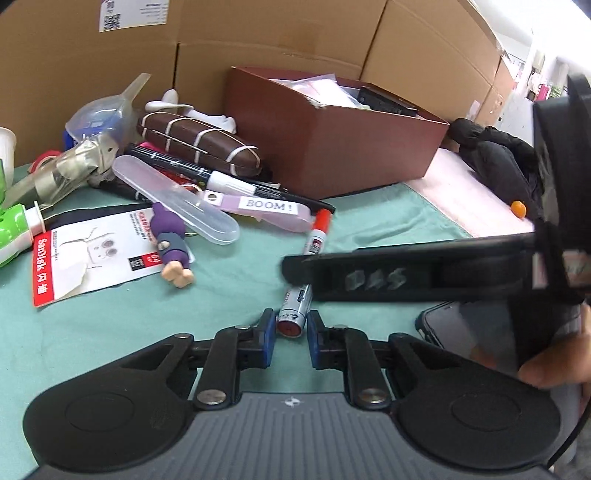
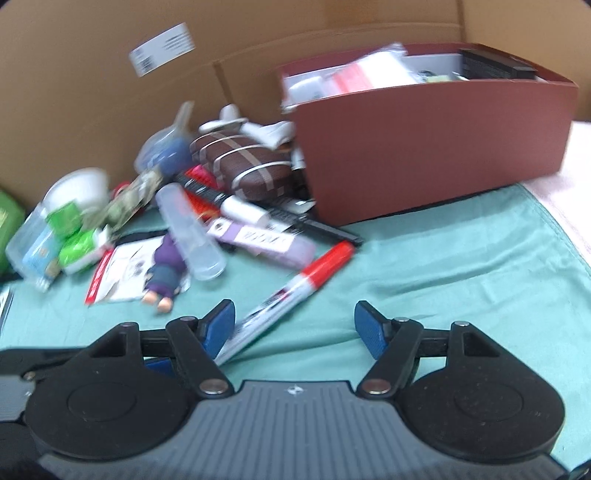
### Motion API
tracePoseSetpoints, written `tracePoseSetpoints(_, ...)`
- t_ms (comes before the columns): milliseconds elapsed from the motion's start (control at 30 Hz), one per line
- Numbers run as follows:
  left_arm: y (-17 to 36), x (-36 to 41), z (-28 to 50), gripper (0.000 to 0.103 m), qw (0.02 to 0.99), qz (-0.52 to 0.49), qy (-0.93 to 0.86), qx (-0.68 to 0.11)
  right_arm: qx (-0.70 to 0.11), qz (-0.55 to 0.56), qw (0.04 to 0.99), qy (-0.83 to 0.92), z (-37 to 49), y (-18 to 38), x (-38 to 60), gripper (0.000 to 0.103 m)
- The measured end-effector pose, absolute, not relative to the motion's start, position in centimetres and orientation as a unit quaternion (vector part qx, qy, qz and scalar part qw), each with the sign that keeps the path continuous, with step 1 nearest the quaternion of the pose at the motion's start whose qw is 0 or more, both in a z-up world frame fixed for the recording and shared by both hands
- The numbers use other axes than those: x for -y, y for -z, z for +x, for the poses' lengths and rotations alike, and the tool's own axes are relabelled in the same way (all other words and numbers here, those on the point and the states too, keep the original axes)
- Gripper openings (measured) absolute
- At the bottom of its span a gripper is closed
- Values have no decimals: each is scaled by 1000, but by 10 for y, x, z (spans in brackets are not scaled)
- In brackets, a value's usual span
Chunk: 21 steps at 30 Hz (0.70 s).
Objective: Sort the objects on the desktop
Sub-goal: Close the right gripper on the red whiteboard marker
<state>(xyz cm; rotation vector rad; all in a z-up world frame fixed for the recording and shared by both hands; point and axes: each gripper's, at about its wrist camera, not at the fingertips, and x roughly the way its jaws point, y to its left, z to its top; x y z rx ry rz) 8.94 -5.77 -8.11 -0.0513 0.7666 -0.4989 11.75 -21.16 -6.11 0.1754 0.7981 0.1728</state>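
Note:
A red-capped silver marker (image 1: 295, 306) lies on the green cloth (image 1: 110, 332); its butt end sits between the blue pads of my left gripper (image 1: 291, 326), which is shut on it. In the right wrist view the same marker (image 2: 295, 291) lies slanted, its lower end beside the left pad. My right gripper (image 2: 294, 325) is open and empty above the cloth; its black finger (image 1: 406, 273) crosses the left wrist view over the marker. A brown box (image 2: 424, 155) with several items inside stands at the back right.
A pile lies at the back left: brown glasses case (image 1: 199, 142), clear tube case (image 1: 173, 199), "BOOM!" tag (image 1: 269, 208), black marker (image 1: 221, 181), purple figure (image 1: 171, 251), SanDisk card (image 1: 85, 258). A phone (image 1: 469, 332) lies at the right. Cardboard walls (image 1: 258, 29) stand behind.

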Motion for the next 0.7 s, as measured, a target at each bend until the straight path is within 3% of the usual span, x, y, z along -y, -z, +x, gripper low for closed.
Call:
tracePoseSetpoints(133,82,61,88,18,897,-26,243,-367,-382,33,919,-88,114,64,190,64)
tracePoseSetpoints(233,85,60,88,32,899,-40,248,-358,-372,-21,925,-82,113,67,179,53)
tracePoseSetpoints(267,84,62,88,35,899,-46,246,-359,-373,-25,924,-78,113,66,180,45)
tracePoseSetpoints(400,83,78,89,29,897,-42,250,-363,-384,-19,920,-77,110,62,192,34)
tracePoseSetpoints(500,84,92,91,28,904,-28,242,-351,-388,-9,919,-72,109,63,193,33)
tracePoseSetpoints(600,84,92,92,17,898,-45,250,-359,-389,0,919,-67,109,62,194,28)
tracePoseSetpoints(700,83,93,85,17,896,-59,255,-359,-391,35,917,-70,103,61,204,24)
